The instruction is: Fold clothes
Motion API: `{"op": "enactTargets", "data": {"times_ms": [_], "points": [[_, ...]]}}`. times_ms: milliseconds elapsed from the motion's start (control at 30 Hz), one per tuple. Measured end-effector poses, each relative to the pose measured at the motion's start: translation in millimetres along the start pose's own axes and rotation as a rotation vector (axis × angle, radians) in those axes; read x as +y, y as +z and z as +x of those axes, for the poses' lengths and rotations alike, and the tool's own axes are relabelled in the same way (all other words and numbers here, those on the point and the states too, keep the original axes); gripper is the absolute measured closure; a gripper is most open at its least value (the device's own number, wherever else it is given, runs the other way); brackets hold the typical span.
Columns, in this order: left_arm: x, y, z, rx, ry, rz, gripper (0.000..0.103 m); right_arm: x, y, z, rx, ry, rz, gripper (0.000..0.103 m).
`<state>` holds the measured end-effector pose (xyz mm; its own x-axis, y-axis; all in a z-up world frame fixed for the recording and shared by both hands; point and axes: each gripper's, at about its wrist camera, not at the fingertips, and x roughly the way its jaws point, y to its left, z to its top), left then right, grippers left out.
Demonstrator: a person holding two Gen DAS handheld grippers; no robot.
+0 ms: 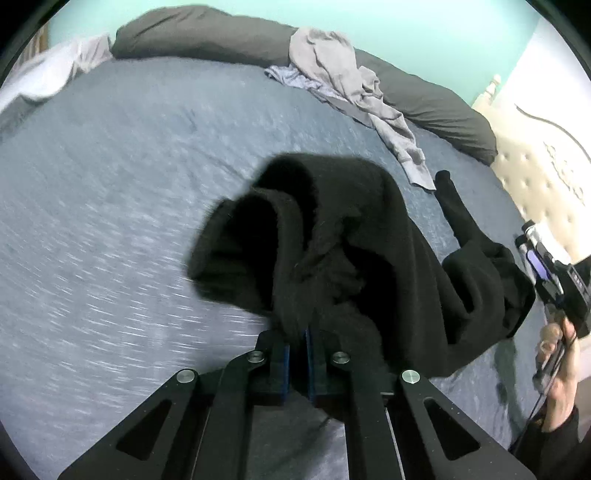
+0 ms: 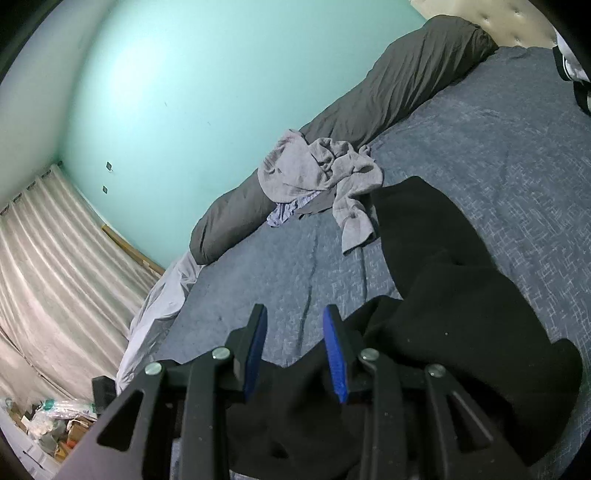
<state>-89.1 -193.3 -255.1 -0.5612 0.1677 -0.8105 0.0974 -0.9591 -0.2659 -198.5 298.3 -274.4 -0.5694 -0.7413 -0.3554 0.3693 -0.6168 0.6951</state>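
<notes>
A black fleece garment (image 1: 351,229) is bunched above the blue-grey bedspread (image 1: 110,184). My left gripper (image 1: 297,332) is shut on a fold of it, with cloth pinched between the blue pads. One black sleeve (image 1: 454,206) trails toward the right. In the right wrist view the same garment (image 2: 443,295) lies under and to the right of my right gripper (image 2: 295,314). Its jaws stand apart and bedspread shows between the tips. Black cloth sits low near the base of the pads (image 2: 334,350). A hand (image 1: 557,354) holds the right gripper at the right edge of the left wrist view.
A crumpled pile of grey clothes (image 1: 332,74) (image 2: 317,166) rests against long dark grey pillows (image 1: 203,33) by the teal wall. A cream tufted headboard (image 1: 535,166) stands on the right. White sheets (image 2: 159,295), curtains (image 2: 55,258) and floor clutter (image 2: 55,424) lie beyond the bed's far edge.
</notes>
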Motion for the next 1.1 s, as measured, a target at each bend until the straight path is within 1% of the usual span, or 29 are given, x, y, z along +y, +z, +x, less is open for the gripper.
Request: {"op": "enactTargets", "data": {"times_ms": [100, 200, 267, 367, 433, 500, 567, 600, 667, 700, 833, 867, 900, 933, 1000, 1100], "points": [[21, 8, -24, -0.003, 0.014, -0.014, 0.097, 2, 3, -5, -0.011, 0.006, -0.004, 0.072], [37, 14, -41, -0.011, 0.054, -0.021, 0.097, 4, 4, -7, -0.017, 0.011, -0.003, 0.072], [54, 12, -47, -0.013, 0.082, -0.042, 0.097, 5, 5, -9, -0.019, 0.014, -0.004, 0.072], [80, 1, -38, 0.029, 0.095, -0.103, 0.097, 6, 5, -9, -0.016, 0.014, -0.005, 0.072], [97, -13, -18, 0.099, 0.114, -0.138, 0.096, 6, 5, -7, -0.009, 0.015, -0.004, 0.072], [100, -25, -2, 0.152, 0.135, -0.13, 0.095, 6, 5, -6, 0.0, 0.016, -0.004, 0.072], [100, -31, 4, 0.164, 0.138, -0.136, 0.094, 5, 5, -5, 0.006, 0.013, -0.003, 0.072], [99, -32, 2, 0.152, 0.138, -0.143, 0.09, 4, 5, -5, 0.008, 0.011, -0.002, 0.072], [98, -30, -7, 0.12, 0.14, -0.155, 0.088, 2, 5, -4, 0.011, 0.006, 0.0, 0.071], [96, -29, -12, 0.106, 0.15, -0.155, 0.088, 1, 4, -4, 0.013, 0.004, 0.002, 0.069], [93, -20, -36, 0.044, 0.211, -0.133, 0.084, -3, 4, -3, 0.022, -0.009, 0.018, 0.067], [93, -17, -41, 0.023, 0.22, -0.132, 0.081, -4, 4, -2, 0.025, -0.011, 0.018, 0.067], [90, -13, -45, 0.003, 0.218, -0.131, 0.079, -4, 4, -2, 0.03, -0.014, 0.018, 0.067], [86, -9, -47, -0.014, 0.204, -0.129, 0.079, -5, 4, -1, 0.034, -0.017, 0.018, 0.066], [75, -5, -49, -0.039, 0.176, -0.117, 0.078, -8, 5, 1, 0.044, -0.027, 0.02, 0.059], [49, 4, -38, -0.073, 0.119, -0.09, 0.078, -16, 6, 3, 0.063, -0.05, 0.035, 0.055]]}}
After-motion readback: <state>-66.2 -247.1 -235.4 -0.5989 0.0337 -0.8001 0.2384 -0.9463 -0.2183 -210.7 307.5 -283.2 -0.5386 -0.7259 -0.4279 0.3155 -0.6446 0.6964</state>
